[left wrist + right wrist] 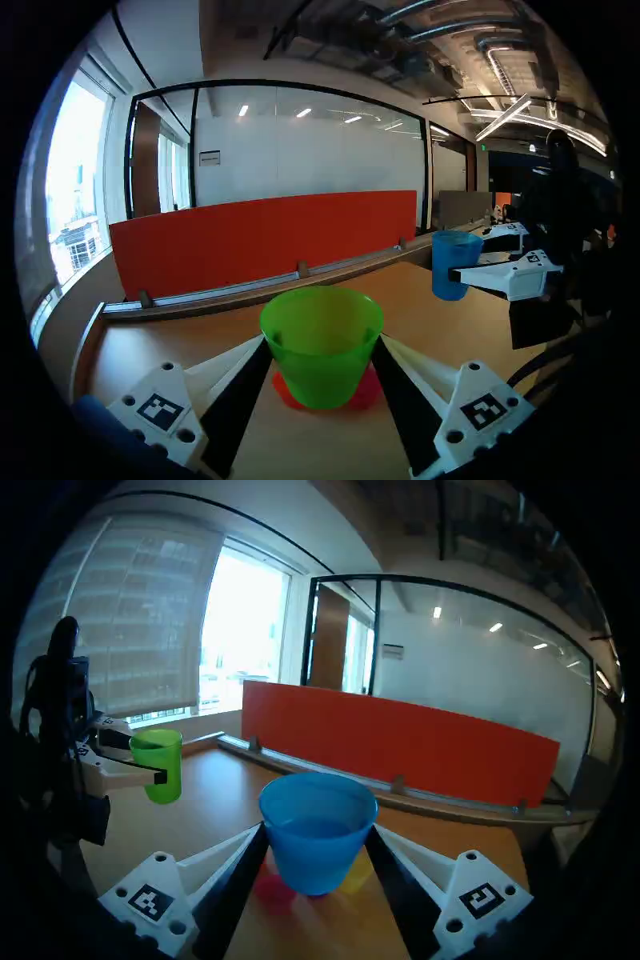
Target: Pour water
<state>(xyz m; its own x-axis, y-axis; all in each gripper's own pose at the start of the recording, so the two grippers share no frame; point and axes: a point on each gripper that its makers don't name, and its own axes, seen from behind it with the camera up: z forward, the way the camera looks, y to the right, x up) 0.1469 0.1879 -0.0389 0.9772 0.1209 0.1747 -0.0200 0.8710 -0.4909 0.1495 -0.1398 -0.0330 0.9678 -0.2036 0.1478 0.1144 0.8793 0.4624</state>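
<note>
**Two cups held upright and apart, pour not yet begun**

A blue plastic cup (pixel 318 856) is clasped between both fingers of the right gripper (pixel 318 836) and held upright, with what appears to be water (pixel 318 826) lying inside it. A translucent green plastic cup (pixel 322 336) is gripped the same way by the left gripper (pixel 322 356), its mouth turned upward.

Seen from the left gripper, the blue plastic cup lies off to the right and farther forward, well apart. Both cups' long axes are vertical. The pour is judged to depend on the blue plastic cup being carried leftward over the green rim and then tipped.

The water level is revealed in the right gripper view, which looks down into the blue plastic cup. In the left gripper view that cup is seen from the side, its contents hidden. There a red round mat (pixel 364 394) on the wooden desk (pixel 416 320) is shown beneath the translucent green plastic cup, which looks empty. Whether the cup rests on the mat cannot be told.
</note>
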